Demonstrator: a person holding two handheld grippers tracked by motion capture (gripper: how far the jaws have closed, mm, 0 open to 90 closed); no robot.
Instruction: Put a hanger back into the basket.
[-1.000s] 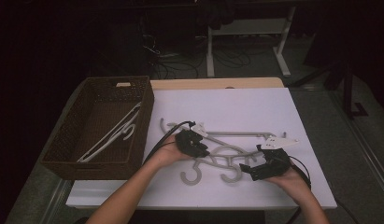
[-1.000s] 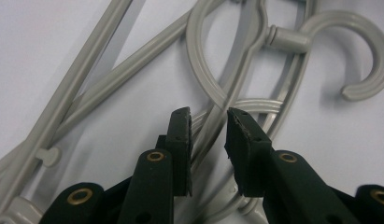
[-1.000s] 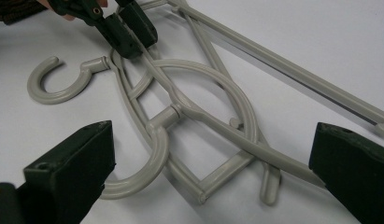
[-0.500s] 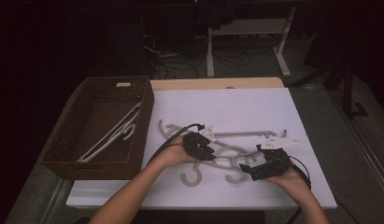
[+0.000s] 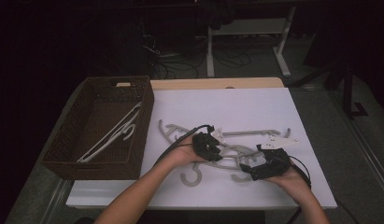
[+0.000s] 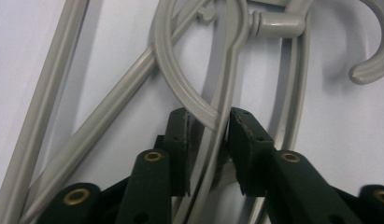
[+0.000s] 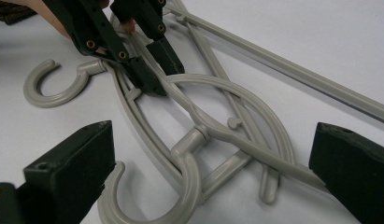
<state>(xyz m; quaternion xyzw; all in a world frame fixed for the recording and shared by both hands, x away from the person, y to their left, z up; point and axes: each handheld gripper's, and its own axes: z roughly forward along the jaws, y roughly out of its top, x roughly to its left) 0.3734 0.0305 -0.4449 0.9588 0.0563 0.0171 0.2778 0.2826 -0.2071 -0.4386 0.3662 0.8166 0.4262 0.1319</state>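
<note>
step: picking grey plastic hangers (image 5: pixel 227 151) off table | left gripper (image 6: pixel 209 133) jaws straddle a hanger bar, grip unclear | right gripper (image 7: pixel 213 172) jaws apart | next: clamp, lift toward left brown wicker basket (image 5: pixel 59 158)

Grey plastic hangers (image 5: pixel 229 156) tangled in a heap on the white table top.

The hangers lie flat and overlap one another near the front of the table, to the right of the wicker basket, their arms crossing and their hooks pointing different ways. One hook (image 5: pixel 192 176) curls open toward the front edge, and a second hook (image 7: pixel 178 196) lies close beside it. In the left gripper view, a thin curved arm (image 6: pixel 213 140) of one hanger runs between the two black pads, with another hanger's looped arm (image 6: pixel 180 88) crossing over it just ahead.
</note>
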